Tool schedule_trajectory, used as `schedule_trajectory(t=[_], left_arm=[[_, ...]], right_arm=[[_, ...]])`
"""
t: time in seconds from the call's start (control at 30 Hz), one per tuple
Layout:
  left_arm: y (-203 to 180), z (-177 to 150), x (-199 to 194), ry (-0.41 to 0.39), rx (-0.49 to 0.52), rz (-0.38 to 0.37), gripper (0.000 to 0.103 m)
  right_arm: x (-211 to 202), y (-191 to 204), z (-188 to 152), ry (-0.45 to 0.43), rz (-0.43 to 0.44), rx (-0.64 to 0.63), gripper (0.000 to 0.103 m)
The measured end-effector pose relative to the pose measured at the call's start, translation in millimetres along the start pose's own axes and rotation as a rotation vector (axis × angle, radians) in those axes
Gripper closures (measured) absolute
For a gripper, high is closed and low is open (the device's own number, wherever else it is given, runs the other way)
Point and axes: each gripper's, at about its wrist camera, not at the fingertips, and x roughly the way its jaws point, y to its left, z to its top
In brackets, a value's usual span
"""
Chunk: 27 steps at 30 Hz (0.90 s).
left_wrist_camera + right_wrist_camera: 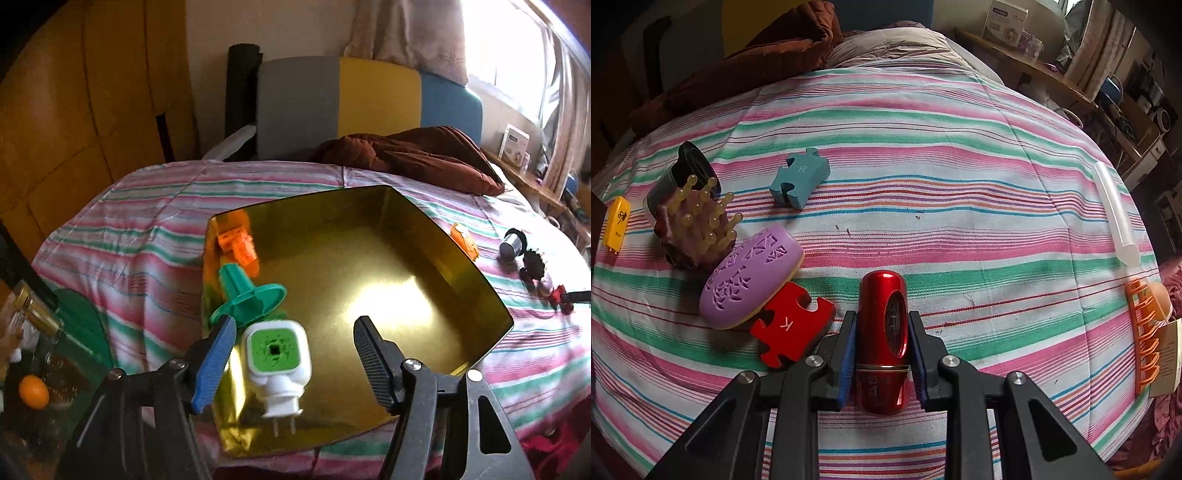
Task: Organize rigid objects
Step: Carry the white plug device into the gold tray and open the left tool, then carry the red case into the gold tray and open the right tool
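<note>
A gold tray (pixel 424 266) lies on the striped bed. In it are a white plug-in device with a green face (pixel 277 363), a teal funnel-shaped piece (pixel 247 299) and an orange block (pixel 240 245). My left gripper (pixel 293 349) is open above the tray's near edge, with the white device between its fingers but not held. My right gripper (pixel 882 336) is shut on a red metal cylinder (pixel 882 332) that lies on the bedspread.
Next to the right gripper lie a red puzzle piece (pixel 792 326), a purple oval case (pixel 750 277), a spiked brush (pixel 696 229), a black-capped can (pixel 679 175), a teal puzzle piece (pixel 799 181) and a yellow block (pixel 616 223). An orange comb (pixel 1145 332) and clear tube (pixel 1115 212) lie right.
</note>
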Motion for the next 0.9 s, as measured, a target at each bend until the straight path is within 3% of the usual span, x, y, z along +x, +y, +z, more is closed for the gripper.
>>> schedule_trajectory(t=[0.2, 0.43, 0.67, 0.9], left_arm=[[39.8, -8.7, -12.3, -0.012, -0.099, 0.055, 0.036], [57.3, -10.9, -8.1, -0.006, -0.155, 0.074, 0.036], [45.7, -6.6, -3.8, 0.0, -0.146, 0.073, 0.036], [43.9, -6.0, -1.4, 0.013, -0.15, 0.075, 0.036]], right_arm=[[-1.0, -7.0, 5.4, 0.033, -0.002, 0.066, 0.078], [-60.6, 7.6, 20.1, -0.117, 0.042, 0.094, 0.078], [-112.8, 93.8, 33.5, -0.23, 0.192, -0.077, 0.078], [-126.5, 196.3, 16.1, -0.216, 0.365, -0.264, 0.078]])
